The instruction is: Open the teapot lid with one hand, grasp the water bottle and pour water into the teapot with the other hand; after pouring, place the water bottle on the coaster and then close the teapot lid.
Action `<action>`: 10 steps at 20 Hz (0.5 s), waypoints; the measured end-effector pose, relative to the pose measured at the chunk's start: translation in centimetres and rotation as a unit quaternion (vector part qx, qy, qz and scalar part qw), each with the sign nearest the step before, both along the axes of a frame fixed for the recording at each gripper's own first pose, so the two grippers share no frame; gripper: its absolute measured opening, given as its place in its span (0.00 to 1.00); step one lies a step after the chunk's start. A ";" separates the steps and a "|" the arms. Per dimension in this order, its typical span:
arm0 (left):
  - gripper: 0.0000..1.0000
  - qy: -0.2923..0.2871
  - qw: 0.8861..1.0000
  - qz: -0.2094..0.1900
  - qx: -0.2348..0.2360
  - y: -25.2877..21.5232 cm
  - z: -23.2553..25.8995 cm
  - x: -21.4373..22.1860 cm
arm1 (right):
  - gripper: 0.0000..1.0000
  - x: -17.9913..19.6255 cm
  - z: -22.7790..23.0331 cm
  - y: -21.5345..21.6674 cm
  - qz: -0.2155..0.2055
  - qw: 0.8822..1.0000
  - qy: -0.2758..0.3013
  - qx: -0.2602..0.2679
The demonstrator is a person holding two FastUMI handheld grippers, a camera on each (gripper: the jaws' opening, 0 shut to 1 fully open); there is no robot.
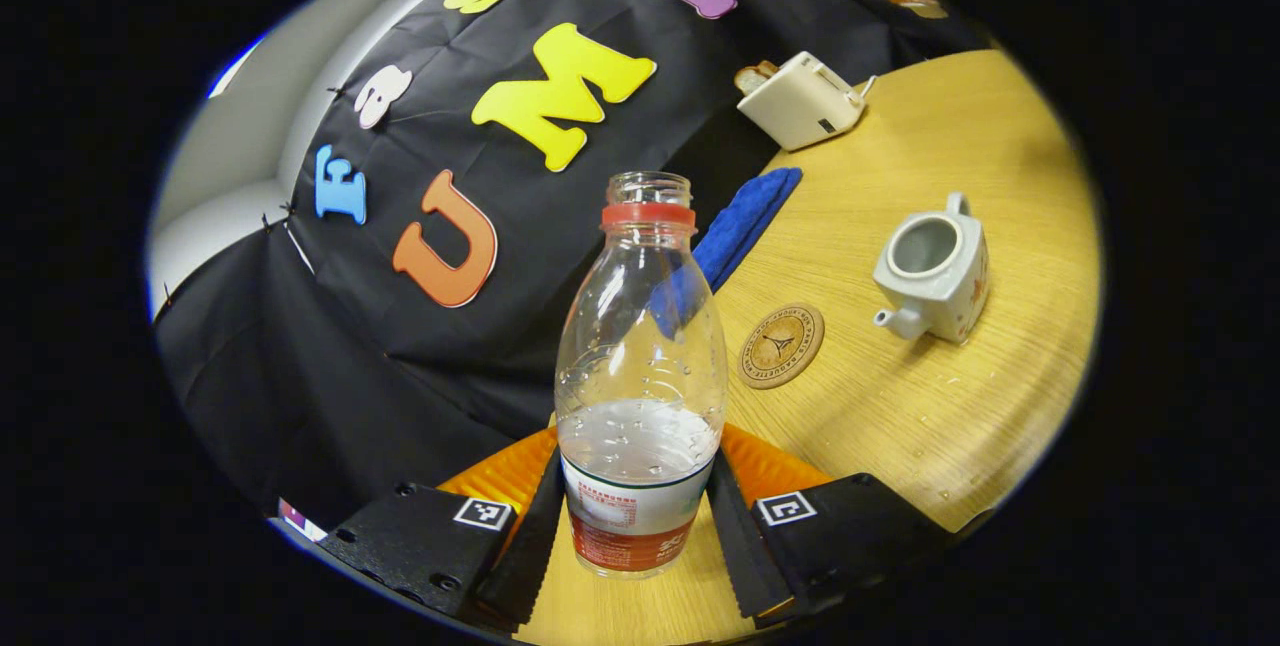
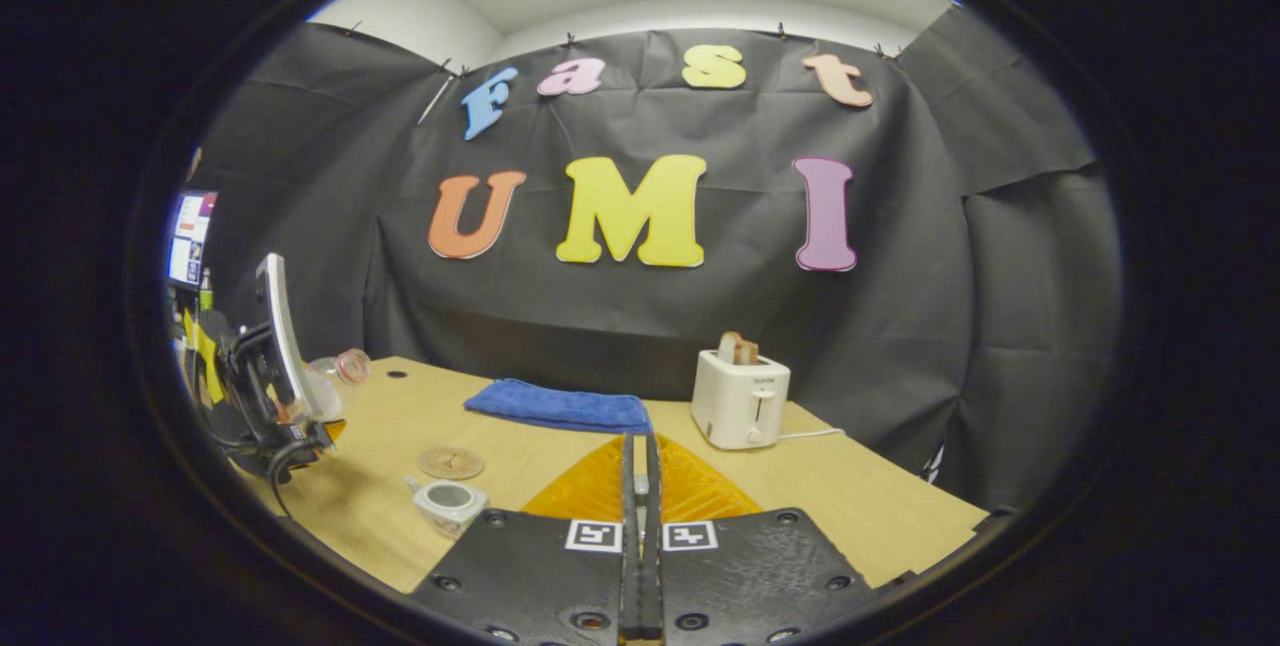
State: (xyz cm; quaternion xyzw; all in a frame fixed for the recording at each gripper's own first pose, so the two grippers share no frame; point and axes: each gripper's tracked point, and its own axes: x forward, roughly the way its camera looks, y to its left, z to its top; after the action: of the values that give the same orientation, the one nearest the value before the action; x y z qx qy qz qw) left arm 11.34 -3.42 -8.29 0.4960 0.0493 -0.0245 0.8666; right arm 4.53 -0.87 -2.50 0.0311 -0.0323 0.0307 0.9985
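1. While both of its fingers press on the lower, labelled part of the water bottle [image 1: 640,366], the left gripper [image 1: 638,516] holds that bottle clamped; the bottle is uncapped, has a red neck ring, and is roughly a third full.
2. Seen from the left gripper view, the bottle appears upright against the fingers while the wooden surface [image 1: 900,426] behind it looks tilted; whether its base touches the surface I cannot tell.
3. Just past the bottle lies the round coaster [image 1: 781,345], bare, and beyond it to the right stands the white teapot [image 1: 935,271], its top open with no lid on it.
4. Small water drops speckle the surface near the teapot.
5. Farther back, a folded blue cloth [image 1: 745,221] lies by the booth wall, with a white toaster [image 1: 800,98] beyond it.
6. On the right gripper view, the right gripper [image 2: 640,526] is clenched, fingers pressed together; whether a small thing sits between them I cannot tell.
7. Far to its left, the left gripper holds the bottle lifted and tipped above the surface, near the coaster and the teapot.
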 end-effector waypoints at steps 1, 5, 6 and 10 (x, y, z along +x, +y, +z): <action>0.74 -0.003 1.000 0.001 0.023 -0.1 0.1 0.0 | 0.00 0.0 0.0 0.0 0.000 1.000 0.000 -0.001; 0.73 0.006 0.995 -0.002 0.099 -0.6 0.0 0.0 | 0.00 0.1 0.0 -0.1 -0.004 1.000 -0.001 -0.008; 0.73 0.004 0.993 -0.002 0.120 -0.8 0.0 0.0 | 0.00 0.1 -0.1 0.0 -0.003 1.000 0.000 -0.009; 0.73 -0.019 0.980 -0.001 0.196 -1.2 0.8 0.0 | 0.00 0.3 -0.3 -0.4 -0.006 1.000 0.003 -0.010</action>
State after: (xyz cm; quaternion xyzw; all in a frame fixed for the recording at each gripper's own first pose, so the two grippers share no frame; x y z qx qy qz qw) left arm 11.37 -4.62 -7.53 0.6566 0.0365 -0.0054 0.7533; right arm 4.81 -1.23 -2.79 0.0211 -0.0290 0.0247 0.9991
